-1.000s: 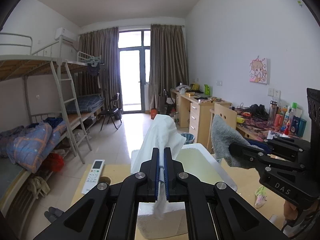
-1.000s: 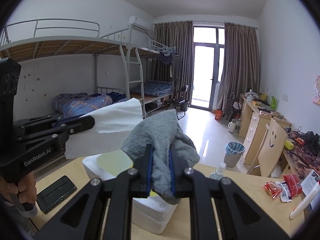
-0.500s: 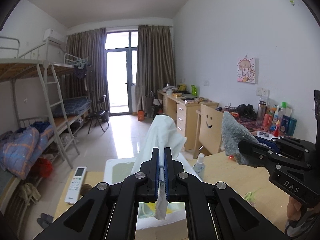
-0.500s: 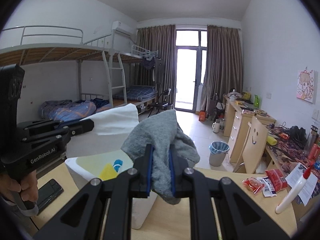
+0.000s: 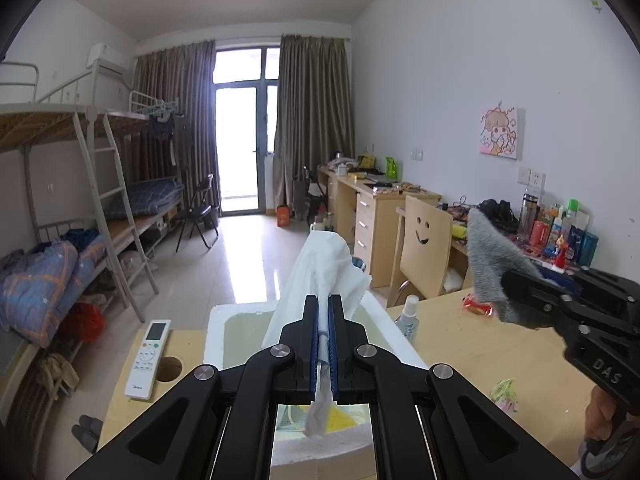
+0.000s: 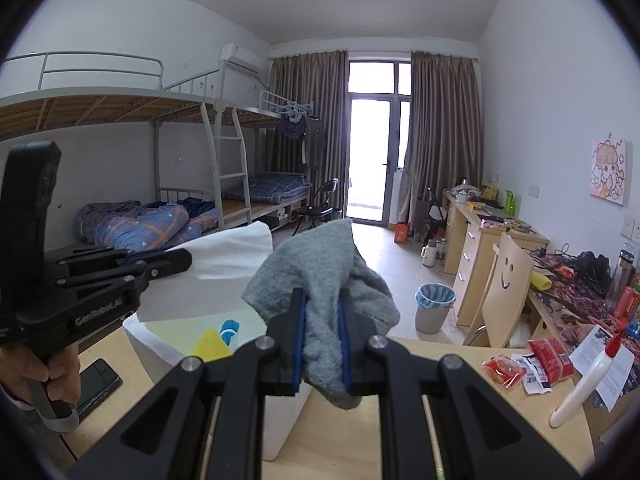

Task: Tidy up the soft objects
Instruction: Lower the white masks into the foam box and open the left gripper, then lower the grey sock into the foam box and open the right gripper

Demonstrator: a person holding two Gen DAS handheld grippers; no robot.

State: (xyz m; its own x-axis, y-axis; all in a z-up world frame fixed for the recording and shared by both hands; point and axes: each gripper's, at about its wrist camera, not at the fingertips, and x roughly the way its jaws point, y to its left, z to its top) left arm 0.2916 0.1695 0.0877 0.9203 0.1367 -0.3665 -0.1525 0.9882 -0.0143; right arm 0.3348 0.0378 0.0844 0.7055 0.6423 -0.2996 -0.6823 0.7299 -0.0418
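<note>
Cloths aloft, none boxed: left gripper (image 5: 323, 344) clamping white cloth (image 5: 320, 272), right gripper (image 6: 322, 340) clamping grey cloth (image 6: 320, 276), above foam box (image 5: 216, 320) at lower centre.

White cloth (image 5: 320, 276) in the black left gripper (image 5: 323, 344), blue pads (image 5: 314, 344). Grey cloth (image 6: 324, 280) in the black right gripper (image 6: 322, 344). White foam box (image 5: 216, 328) held something yellow (image 6: 210, 344) and something blue-and-white (image 6: 229, 328), perhaps another cloth. Table (image 5: 472, 344) was pale wood. Remote (image 5: 147, 354) white; phone (image 6: 98, 384) black. Quilt (image 6: 136, 226) was blue with orange stripes and white stars.
</note>
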